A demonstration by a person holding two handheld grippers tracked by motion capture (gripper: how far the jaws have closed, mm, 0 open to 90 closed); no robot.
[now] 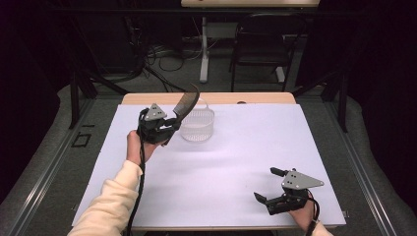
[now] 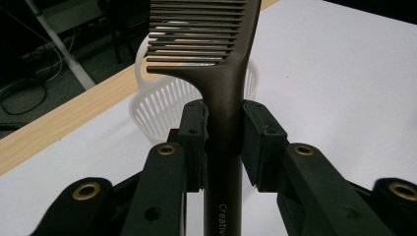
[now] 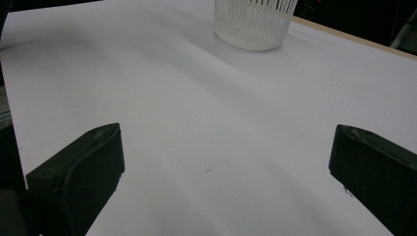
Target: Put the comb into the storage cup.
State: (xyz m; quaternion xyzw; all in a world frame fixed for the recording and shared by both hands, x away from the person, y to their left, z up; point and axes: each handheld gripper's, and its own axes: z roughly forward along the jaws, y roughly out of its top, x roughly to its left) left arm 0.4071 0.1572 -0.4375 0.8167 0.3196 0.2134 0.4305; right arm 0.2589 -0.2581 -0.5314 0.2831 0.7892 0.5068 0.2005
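A dark brown comb [image 1: 186, 105] [image 2: 223, 88] is held by its handle, teeth end raised up and to the right. My left gripper [image 1: 169, 129] [image 2: 223, 140] is shut on that handle, just left of a white slotted basket [image 1: 197, 125] [image 2: 157, 105] [image 3: 253, 22] standing near the table's far edge. The comb's teeth hang over the basket's left rim. My right gripper [image 1: 268, 184] [image 3: 223, 164] rests low at the near right of the white sheet [image 1: 246, 147], jaws spread wide with nothing between them.
The white sheet covers a wooden table [image 1: 265, 98] whose bare far edge shows behind the basket. Beyond the table stand a black chair [image 1: 260, 46], a white table leg [image 1: 203, 49] and loose cables on the floor.
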